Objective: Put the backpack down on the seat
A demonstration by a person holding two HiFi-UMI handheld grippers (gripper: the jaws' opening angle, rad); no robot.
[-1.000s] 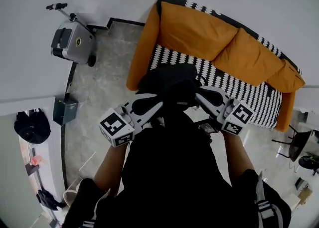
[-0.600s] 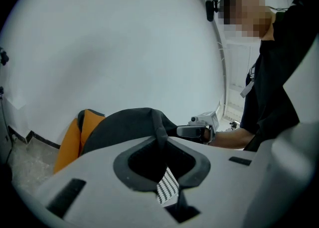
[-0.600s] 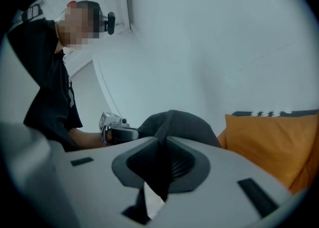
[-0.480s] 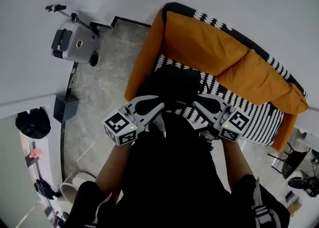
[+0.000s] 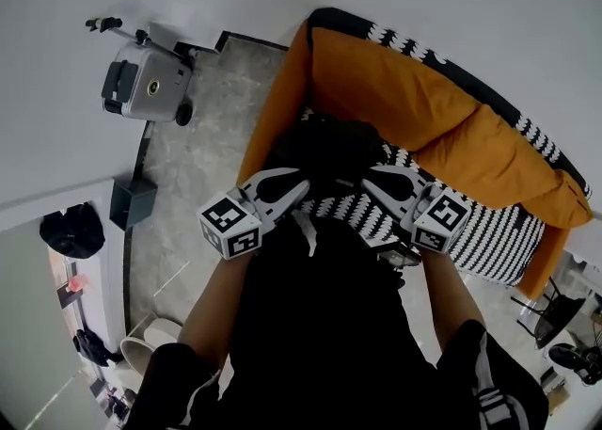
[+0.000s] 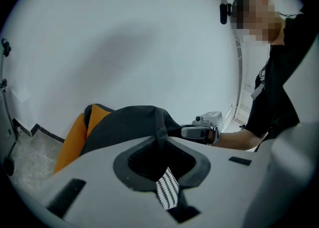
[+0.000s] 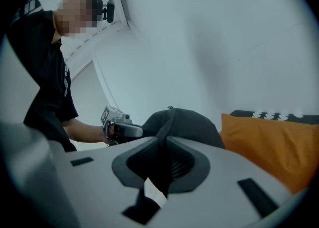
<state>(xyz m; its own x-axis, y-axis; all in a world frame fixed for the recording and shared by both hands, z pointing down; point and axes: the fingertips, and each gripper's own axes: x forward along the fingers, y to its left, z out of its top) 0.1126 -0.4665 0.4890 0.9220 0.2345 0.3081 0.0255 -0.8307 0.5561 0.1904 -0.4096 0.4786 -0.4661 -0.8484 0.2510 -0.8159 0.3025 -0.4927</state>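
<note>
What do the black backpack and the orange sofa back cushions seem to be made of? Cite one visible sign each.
Black backpack: probably soft woven fabric, matt; it slumps and folds along a seam. Orange sofa back cushions: likely padded cloth, matt; plump, with soft creases.

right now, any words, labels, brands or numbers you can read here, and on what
None can be read.
Cubes on left gripper and right gripper: square black-and-white patterns, no letters.
Grey machine on floor: round badge, too small.
Person's shirt: white print, too blurred.
Backpack: no label shows.
</note>
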